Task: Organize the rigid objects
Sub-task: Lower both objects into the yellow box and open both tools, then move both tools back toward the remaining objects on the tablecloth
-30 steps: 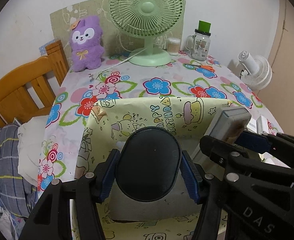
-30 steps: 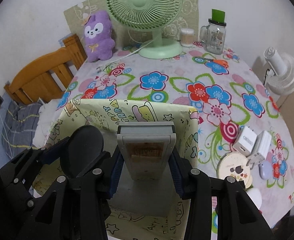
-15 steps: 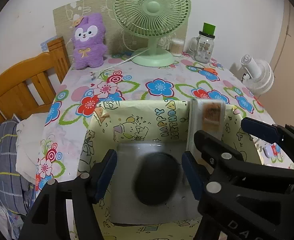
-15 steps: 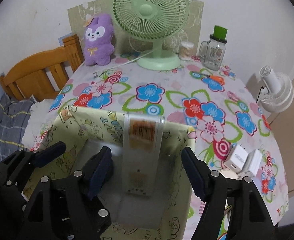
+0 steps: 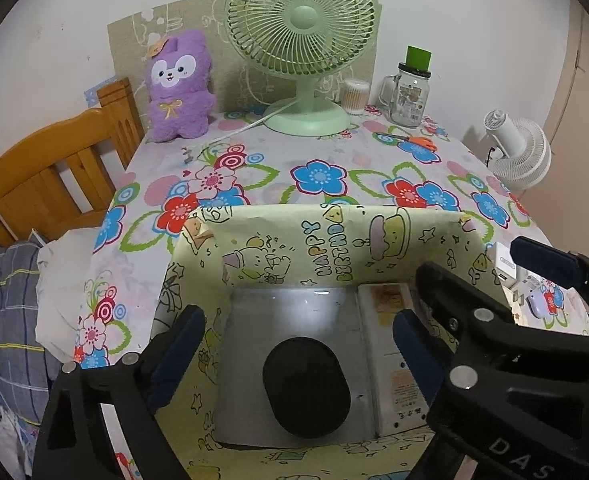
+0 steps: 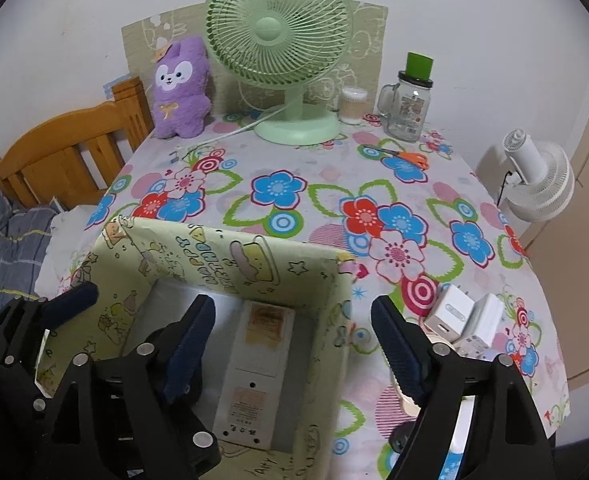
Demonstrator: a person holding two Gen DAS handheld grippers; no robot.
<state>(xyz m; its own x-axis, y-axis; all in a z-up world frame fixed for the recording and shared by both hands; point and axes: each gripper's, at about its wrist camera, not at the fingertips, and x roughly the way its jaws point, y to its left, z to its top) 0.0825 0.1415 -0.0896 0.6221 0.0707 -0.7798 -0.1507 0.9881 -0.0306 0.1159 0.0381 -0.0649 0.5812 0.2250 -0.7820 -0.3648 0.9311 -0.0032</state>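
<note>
While both grippers hang over the paper-covered box (image 5: 326,224), neither one grips anything. The left gripper (image 5: 294,344), low in the left wrist view, has just been opening its jaws; they stand wide apart, and the black oval object (image 5: 306,388) lies below them on the grey floor of the box, free of both pads. Just to the right of it in that frame, along the box's right wall, lies the white rectangular device (image 5: 394,360), flat, with a tan label at its far end. In the right wrist view the right gripper (image 6: 290,352) has likewise just been spreading its jaws; the white rectangular device sits low in the frame's middle, between and beneath the blue pads (image 6: 190,344), touched by neither.

The box stands on the flowered tablecloth (image 6: 294,184). At the right of that frame, outside the box, two white chargers (image 6: 466,316) rest side by side. Along the upper edge stand a green fan (image 6: 282,40), a purple plush toy (image 6: 178,88) and a glass jar (image 6: 408,108).
</note>
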